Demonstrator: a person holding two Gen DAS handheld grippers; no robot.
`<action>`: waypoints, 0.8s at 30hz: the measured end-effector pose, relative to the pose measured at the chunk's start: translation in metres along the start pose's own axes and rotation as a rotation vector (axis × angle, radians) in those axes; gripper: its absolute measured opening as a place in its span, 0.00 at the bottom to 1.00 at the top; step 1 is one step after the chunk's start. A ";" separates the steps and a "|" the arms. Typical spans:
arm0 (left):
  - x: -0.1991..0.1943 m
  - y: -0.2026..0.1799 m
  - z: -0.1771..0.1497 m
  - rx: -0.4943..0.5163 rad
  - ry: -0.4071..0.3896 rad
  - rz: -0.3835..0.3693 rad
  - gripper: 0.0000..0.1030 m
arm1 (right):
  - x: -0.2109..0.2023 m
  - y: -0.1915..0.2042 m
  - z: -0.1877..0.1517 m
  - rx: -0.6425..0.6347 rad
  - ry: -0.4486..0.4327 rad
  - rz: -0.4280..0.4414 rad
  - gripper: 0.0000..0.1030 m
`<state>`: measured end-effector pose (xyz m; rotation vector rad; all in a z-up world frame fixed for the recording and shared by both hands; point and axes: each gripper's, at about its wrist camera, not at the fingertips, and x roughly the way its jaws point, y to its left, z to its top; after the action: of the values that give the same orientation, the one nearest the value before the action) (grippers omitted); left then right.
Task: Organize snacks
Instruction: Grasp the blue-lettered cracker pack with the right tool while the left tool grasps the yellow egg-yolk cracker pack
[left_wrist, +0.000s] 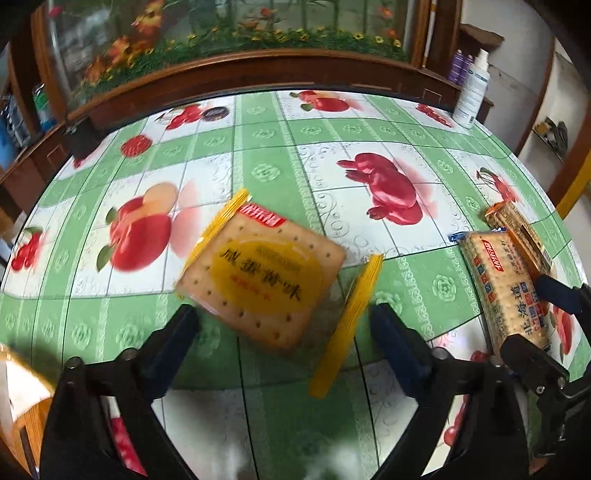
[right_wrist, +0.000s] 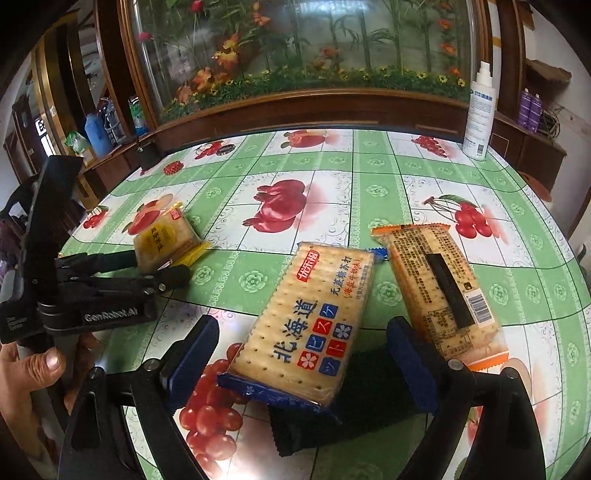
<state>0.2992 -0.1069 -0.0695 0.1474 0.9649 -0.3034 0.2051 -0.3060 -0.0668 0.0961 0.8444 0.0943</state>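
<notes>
Crinkly plastic wraps the yellow cracker pack (left_wrist: 258, 280): light, brittle; take its flat sides. Beside it, left gripper (left_wrist: 284, 332) and right gripper (right_wrist: 303, 354) gape, holding nothing.

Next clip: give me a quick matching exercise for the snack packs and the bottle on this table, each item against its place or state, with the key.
1. yellow cracker pack
2. blue-edged cracker pack
3. orange-edged cracker pack
4. white spray bottle

a. printed back facing up
b. upright at the far table edge
c. before the open left gripper
d. before the open right gripper

Pairs: 1-c, 2-d, 3-a, 4-b
</notes>
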 end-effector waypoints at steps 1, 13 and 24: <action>0.001 0.001 0.001 0.001 0.004 -0.006 0.95 | 0.002 0.001 0.001 -0.006 0.002 -0.007 0.91; 0.012 -0.002 0.022 0.093 -0.017 0.052 0.95 | 0.018 0.011 0.006 -0.047 0.029 -0.040 0.91; 0.010 0.007 0.022 0.001 -0.055 -0.017 0.37 | 0.022 0.010 0.009 -0.058 0.028 -0.049 0.63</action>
<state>0.3241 -0.1075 -0.0650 0.1307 0.9120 -0.3221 0.2254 -0.2941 -0.0760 0.0193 0.8703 0.0740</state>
